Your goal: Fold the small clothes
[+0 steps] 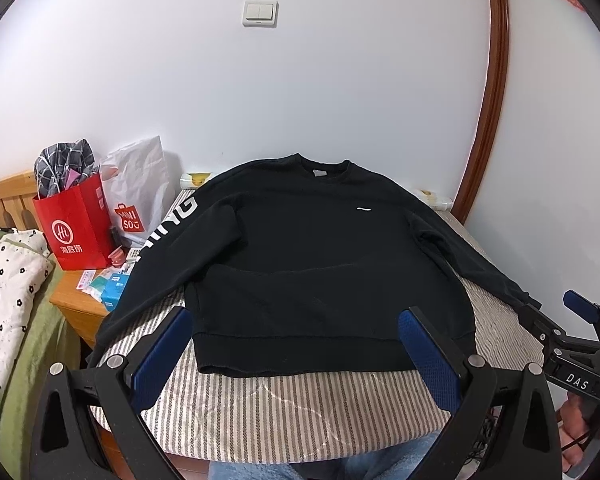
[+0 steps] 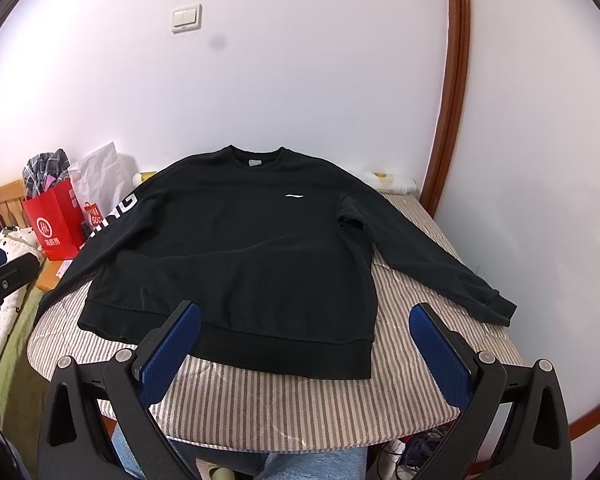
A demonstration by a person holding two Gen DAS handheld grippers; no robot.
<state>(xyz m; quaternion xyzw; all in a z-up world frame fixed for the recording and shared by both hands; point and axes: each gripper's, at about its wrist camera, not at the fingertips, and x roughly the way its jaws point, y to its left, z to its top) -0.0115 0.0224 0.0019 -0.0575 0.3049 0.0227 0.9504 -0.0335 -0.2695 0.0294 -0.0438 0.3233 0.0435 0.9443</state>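
Both jaws spread wide and empty — left gripper [image 1: 296, 322] and right gripper [image 2: 306, 316] hover over the hem of a black sweatshirt [image 2: 236, 248] lying flat, unfolded, on the striped table [image 2: 300, 400]; the first fold likely calls for pinching a sleeve.

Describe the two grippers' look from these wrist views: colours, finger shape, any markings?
Both match: the left gripper and right gripper have matte black angular frames with triangular cut-outs and round silver pivot bolts. Each finger carries a flat, rectangular blue textured pad. In the left wrist view, the right gripper's body shows white "DAS" lettering. No cables visible on either.
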